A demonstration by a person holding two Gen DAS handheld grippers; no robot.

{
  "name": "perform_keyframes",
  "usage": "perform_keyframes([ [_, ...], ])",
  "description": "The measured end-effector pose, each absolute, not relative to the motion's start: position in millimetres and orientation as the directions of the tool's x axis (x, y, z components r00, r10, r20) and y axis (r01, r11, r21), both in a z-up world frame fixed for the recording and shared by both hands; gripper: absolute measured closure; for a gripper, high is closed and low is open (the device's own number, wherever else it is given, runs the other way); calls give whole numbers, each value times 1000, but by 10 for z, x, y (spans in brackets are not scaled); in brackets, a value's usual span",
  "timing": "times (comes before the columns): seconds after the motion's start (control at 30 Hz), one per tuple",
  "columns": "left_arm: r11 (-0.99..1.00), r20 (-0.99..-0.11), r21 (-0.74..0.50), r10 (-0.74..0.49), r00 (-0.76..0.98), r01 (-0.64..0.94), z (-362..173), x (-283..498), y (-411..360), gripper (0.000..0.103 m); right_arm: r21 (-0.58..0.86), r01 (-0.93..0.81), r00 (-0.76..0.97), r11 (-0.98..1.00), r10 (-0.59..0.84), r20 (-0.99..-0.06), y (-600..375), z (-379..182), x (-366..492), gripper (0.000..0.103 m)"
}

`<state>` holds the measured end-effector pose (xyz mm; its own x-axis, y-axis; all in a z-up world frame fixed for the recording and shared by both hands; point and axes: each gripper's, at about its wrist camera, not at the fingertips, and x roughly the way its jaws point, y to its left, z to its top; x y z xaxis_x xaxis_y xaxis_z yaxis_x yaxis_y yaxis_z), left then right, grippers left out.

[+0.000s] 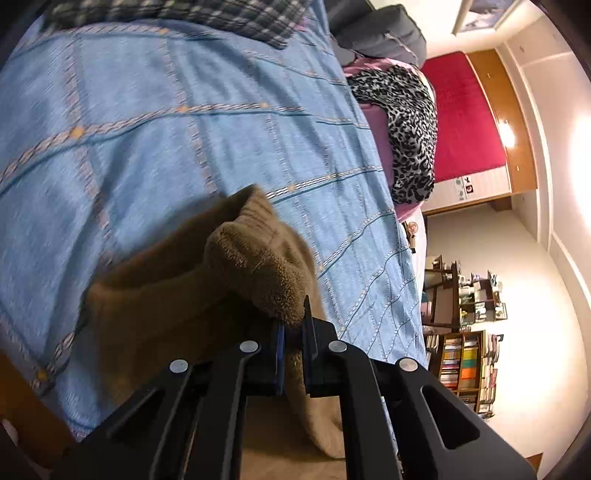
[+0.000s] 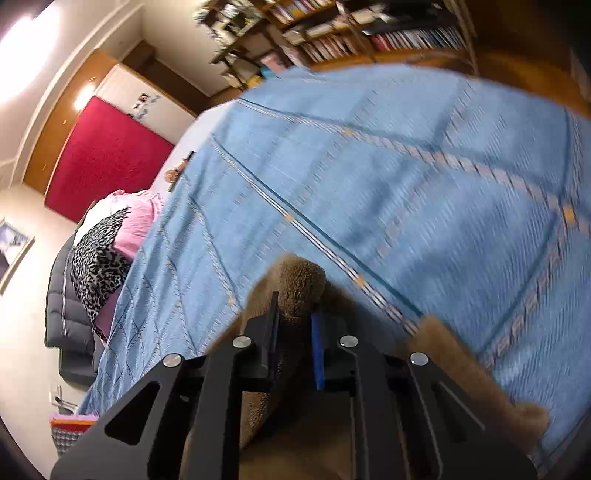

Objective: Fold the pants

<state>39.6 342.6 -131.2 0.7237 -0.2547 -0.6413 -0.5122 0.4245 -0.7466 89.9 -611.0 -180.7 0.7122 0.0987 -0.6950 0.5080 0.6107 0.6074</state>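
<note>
1. Left wrist view, far left: blue bedspread (image 1: pixel 155 122) with tan-and-white stitched grid lines covers the bed and fills most of the frame. A plaid cloth (image 1: pixel 207 14) lies along its top edge.
2. Centre-low: brown fleece pants (image 1: pixel 207 288) bunched over the bedspread, one fuzzy fold rising to a peak just above the tool.
3. Left gripper (image 1: pixel 293 332): fingers clamped on a fold of the pants, fabric squeezed between the blue pads and hanging below them.
4. Right of the bed: leopard-print garment (image 1: pixel 406 129) on pink bedding, dark padded jacket (image 1: pixel 384 33) above it, red panel (image 1: pixel 465 118) on the wall, bookshelf (image 1: pixel 465 358) low right.
5. Right wrist view, left side: the same red panel (image 2: pixel 107 155), leopard-print garment (image 2: pixel 96 262) and dark padded jacket (image 2: pixel 62 314) at the bed's edge.
6. Centre: right gripper (image 2: pixel 295 321), fingers closed on a fuzzy lump of the pants (image 2: pixel 299 284), which trail down beneath the tool.
7. Right: bedspread (image 2: pixel 424 184), motion-blurred; a further strip of brown fleece runs along the lower right. Bookshelf (image 2: pixel 369 33) across the top.
</note>
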Motion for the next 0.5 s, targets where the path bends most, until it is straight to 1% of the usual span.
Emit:
perform_keyframes([
  [0.13,442,-641,-745,-263,721,-500,-1123,745,3545,97,623,460,753,633,94,-651,-6151,-1402,1109,90],
  [0.3,498,-621,-743,-264,738,-447,-776,879,3561,97,652,419,803,632,76,-591,-6263,-958,1147,90],
  [0.4,518,-616,-741,-268,741,-427,-711,756,3546,97,650,418,809,635,67,-585,-6349,-871,872,90],
  [0.5,523,-630,-732,-277,725,-436,-807,532,3531,97,630,441,786,639,65,-615,-6397,-976,534,90],
])
